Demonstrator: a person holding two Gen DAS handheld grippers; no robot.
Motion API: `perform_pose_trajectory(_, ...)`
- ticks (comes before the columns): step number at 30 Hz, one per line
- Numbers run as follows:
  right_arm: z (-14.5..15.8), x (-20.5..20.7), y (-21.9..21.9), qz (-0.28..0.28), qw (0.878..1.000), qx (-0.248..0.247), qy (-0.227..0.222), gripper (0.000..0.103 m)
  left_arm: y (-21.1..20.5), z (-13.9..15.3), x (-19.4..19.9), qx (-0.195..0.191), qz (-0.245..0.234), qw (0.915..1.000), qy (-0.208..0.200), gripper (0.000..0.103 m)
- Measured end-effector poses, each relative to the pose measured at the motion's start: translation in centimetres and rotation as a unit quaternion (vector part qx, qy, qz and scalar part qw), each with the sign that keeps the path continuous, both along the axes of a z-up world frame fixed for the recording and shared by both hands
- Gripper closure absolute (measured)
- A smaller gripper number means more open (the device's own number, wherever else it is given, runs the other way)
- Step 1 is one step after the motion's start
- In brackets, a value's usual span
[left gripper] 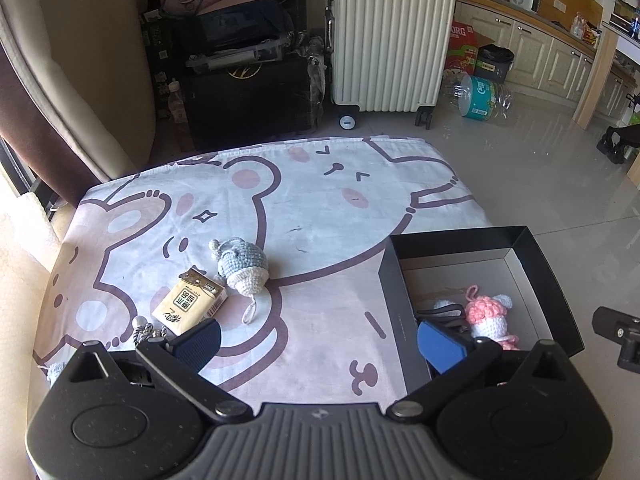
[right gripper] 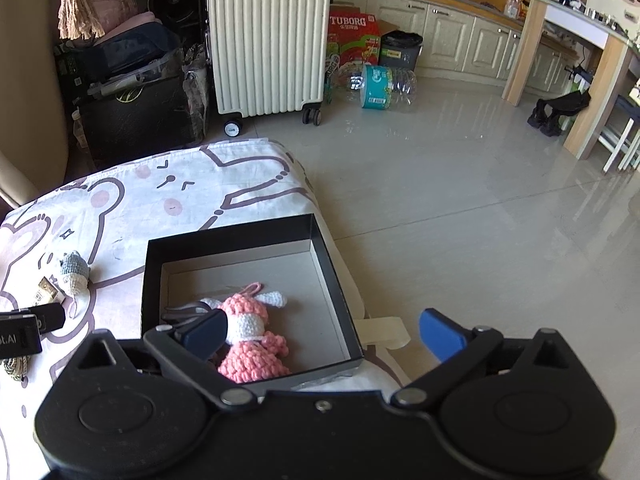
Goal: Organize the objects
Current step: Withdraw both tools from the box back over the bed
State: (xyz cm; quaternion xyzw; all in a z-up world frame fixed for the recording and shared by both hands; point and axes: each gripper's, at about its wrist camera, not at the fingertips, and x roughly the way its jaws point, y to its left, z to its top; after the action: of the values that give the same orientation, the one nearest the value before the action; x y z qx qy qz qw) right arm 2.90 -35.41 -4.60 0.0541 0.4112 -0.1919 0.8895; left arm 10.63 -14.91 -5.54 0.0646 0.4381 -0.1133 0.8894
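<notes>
A bench draped in a white cloth printed with pink-cheeked cartoon bears (left gripper: pixel 320 184) carries an open black cardboard box with a pale grey inside (right gripper: pixel 332 264) at its right edge. A pink and white crocheted doll (right gripper: pixel 248 328) already lies in the box, at its near side, next to a dark item too hidden to identify. Left of the box, on the cloth, wait a blue-grey and cream crocheted mouse-shaped charm (left gripper: pixel 242 264) and, touching it on the near side, a small tan paper tissue packet (left gripper: pixel 190 300). The left tool (left gripper: pixel 320 338) hangs released over the cloth, grasping nothing; the right tool (right gripper: pixel 322 334) is likewise spread wide and empty above the box's near right corner. Judging by this, one item is stored and at least two remain.
</notes>
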Motion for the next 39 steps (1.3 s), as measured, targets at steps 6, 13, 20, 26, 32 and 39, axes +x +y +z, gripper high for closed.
perform_pose_trajectory(6,0.2,-0.3,0.1,0.000,1.000,-0.006,-0.007,0.000,0.4,0.0,-0.1,-0.007,0.002,1.0000,0.000,0.000)
perform_pose_trajectory(13,0.2,-0.6,0.2,0.002,1.000,-0.007,-0.009,0.000,0.5,-0.1,-0.2,-0.006,-0.001,1.0000,-0.002,0.000)
perform_pose_trajectory(20,0.2,-0.6,0.1,0.000,1.000,-0.004,-0.011,0.000,0.4,-0.1,-0.2,-0.005,-0.008,1.0000,-0.003,0.000)
perform_pose_trajectory(26,0.0,-0.6,-0.1,-0.007,1.000,0.001,-0.017,0.000,0.7,0.0,-0.1,-0.014,-0.009,0.9999,-0.004,0.000)
perform_pose_trajectory(32,-0.5,-0.3,0.1,-0.009,1.000,0.008,-0.016,0.000,1.6,-0.1,0.1,-0.012,-0.004,0.9999,-0.004,0.000)
perform_pose_trajectory(39,-0.4,0.5,1.0,0.000,1.000,0.013,-0.019,0.000,3.1,-0.1,0.5,-0.013,0.007,0.9999,-0.006,0.000)
